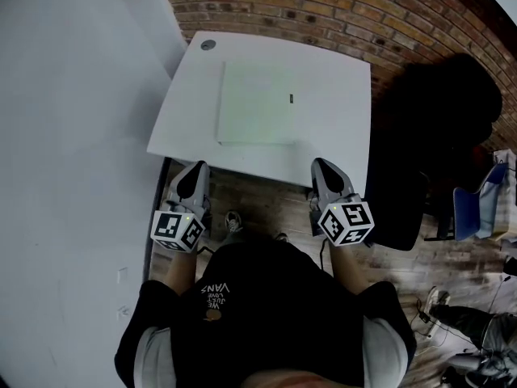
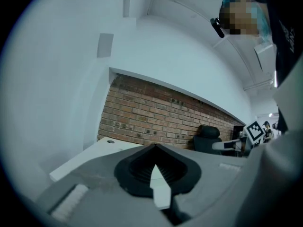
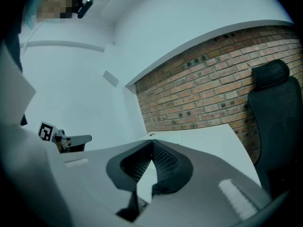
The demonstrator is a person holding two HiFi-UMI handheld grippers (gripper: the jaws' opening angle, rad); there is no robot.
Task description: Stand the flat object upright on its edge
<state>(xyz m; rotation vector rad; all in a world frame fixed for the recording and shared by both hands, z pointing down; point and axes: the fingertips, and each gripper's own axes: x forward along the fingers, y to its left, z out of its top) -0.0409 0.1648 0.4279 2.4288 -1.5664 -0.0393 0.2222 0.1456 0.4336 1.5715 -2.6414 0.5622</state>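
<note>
A flat pale green board (image 1: pixel 257 103) lies on the white table (image 1: pixel 339 148) in the head view, a small dark mark near its right edge. Both grippers hover just short of the table's near edge, below the board. My left gripper (image 1: pixel 196 168) is shut with nothing in it, near the board's left corner. My right gripper (image 1: pixel 320 164) is also shut and empty, near the board's right corner. In the left gripper view the gripper (image 2: pixel 152 148) has its tips together, with the table (image 2: pixel 94 152) ahead. The right gripper (image 3: pixel 151 143) shows the same, facing the table (image 3: pixel 208 141).
A black office chair (image 1: pixel 440 128) stands right of the table, against a brick wall (image 1: pixel 323 6). A white wall (image 1: pixel 73 136) runs along the left. A round hole (image 1: pixel 208 44) marks the table's far left corner. Wooden floor (image 1: pixel 266 208) lies under me.
</note>
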